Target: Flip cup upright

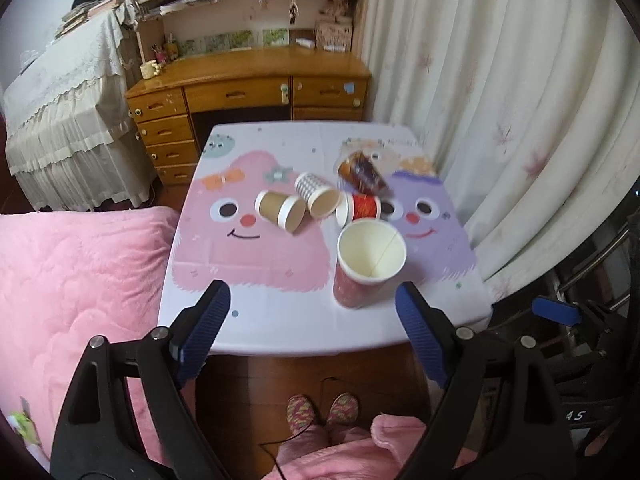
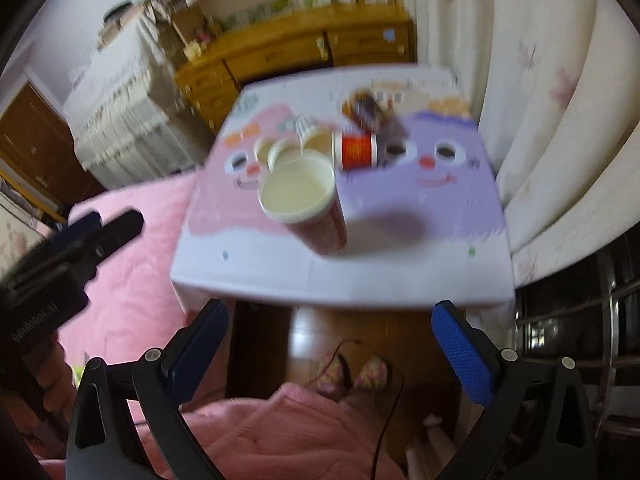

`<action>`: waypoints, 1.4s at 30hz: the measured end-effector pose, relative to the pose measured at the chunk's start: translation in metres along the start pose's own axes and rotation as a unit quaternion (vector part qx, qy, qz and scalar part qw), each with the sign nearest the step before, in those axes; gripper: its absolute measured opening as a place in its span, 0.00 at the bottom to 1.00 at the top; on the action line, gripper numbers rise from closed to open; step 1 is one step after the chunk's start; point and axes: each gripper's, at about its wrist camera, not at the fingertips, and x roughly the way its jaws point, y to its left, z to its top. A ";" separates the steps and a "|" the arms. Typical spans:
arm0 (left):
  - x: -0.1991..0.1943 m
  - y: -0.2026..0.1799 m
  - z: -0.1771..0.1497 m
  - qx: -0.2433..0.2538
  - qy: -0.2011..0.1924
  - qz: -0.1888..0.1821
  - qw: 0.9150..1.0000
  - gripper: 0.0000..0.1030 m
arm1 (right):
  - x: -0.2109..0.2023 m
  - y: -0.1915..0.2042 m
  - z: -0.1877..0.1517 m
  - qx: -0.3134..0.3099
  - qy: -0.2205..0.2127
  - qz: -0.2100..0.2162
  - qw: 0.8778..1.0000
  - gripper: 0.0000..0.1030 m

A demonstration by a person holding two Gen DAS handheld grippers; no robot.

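Paper cups on a cartoon tablecloth point(image 1: 248, 320): five counted in the left wrist view. One pink cup point(image 1: 366, 270) standing upright near the front edge, mouth up. Four lying on their sides farther back: brown cup point(image 1: 280, 210), checked cup point(image 1: 316, 194), red cup point(image 1: 360, 208), dark cup point(image 1: 362, 174). Left gripper point(image 1: 312, 320) spread wide, empty, hovering off the near edge.

Blurred in the right wrist view, yet same count: pink cup point(image 2: 308, 204) upright, red cup point(image 2: 356, 152) on its side behind. Right gripper point(image 2: 332, 344) likewise spread, holding nothing. Best next: pinch a tipped cup mid-wall, gently to avoid crushing, then rotate base-down without nudging neighbours.
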 end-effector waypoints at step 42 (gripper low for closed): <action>0.026 0.009 -0.036 0.000 0.007 0.064 0.998 1.00 | -0.029 0.024 -0.039 0.017 -0.121 -0.055 0.991 1.00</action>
